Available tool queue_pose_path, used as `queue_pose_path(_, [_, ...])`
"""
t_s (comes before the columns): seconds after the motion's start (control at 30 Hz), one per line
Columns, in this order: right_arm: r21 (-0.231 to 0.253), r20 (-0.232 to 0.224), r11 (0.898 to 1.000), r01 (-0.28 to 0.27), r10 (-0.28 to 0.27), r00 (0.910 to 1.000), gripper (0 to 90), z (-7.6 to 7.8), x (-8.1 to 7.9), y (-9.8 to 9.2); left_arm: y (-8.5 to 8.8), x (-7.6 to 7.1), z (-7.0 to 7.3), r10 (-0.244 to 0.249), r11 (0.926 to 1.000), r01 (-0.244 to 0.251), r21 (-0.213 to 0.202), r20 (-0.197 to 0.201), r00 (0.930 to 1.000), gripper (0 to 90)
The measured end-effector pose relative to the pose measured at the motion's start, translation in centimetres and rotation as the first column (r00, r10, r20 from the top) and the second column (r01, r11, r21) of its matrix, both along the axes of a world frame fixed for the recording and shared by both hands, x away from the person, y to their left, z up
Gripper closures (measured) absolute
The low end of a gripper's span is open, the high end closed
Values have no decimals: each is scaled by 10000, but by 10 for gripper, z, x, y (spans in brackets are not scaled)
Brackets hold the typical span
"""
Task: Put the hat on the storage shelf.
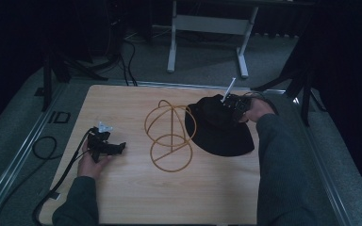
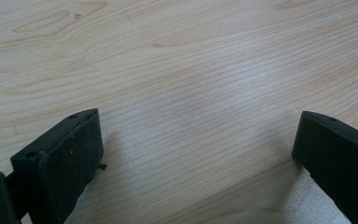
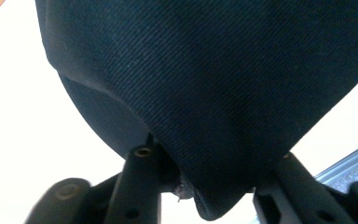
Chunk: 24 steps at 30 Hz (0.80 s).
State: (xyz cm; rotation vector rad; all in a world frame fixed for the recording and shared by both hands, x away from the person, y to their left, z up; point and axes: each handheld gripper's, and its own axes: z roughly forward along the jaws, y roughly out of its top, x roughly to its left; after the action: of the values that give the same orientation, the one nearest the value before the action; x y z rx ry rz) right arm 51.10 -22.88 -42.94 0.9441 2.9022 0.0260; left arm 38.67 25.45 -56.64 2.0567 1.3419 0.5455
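Observation:
A black fabric hat [image 1: 221,134] lies at the right of the wooden table [image 1: 169,197], with its crown raised at the far side. My right gripper [image 1: 226,104] is at that far edge. In the right gripper view the dark cloth [image 3: 214,84] bunches between the two jaws and touches both, so my right gripper [image 3: 212,186] is shut on it. A golden wire stand [image 1: 169,134] made of rings stands at the table's centre, just left of the hat. My left gripper [image 1: 120,148] rests at the left of the table. Its jaws [image 2: 196,154] stand wide apart over bare wood, holding nothing.
White desk legs [image 1: 207,28] stand on the carpet beyond the table. Black cables [image 1: 42,146] loop on the floor at the left, and one trails from the left gripper. A metal rail [image 1: 330,188] runs along the table's right side. Dark tripod legs [image 1: 301,89] stand at the back right.

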Motion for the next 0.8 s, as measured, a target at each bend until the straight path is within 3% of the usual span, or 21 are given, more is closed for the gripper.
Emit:
queue_pose_path(0.13, [-32,-166,9999,-133,132,9998,806,0,0,1,0,0,0,1,10000,-1,-1,-1,10000,20])
queue_pose_path(0.33, [-23,-329,9999,-111,110,9994,828,1,-2,2,0,0,0,1,10000,-1,-2,-1,10000,20])
queue_pose_path(0.8, [322,83,9993,-164,162,9998,844,14,-12,-5,0,0,0,0,10000,0,1,-4,10000,20])
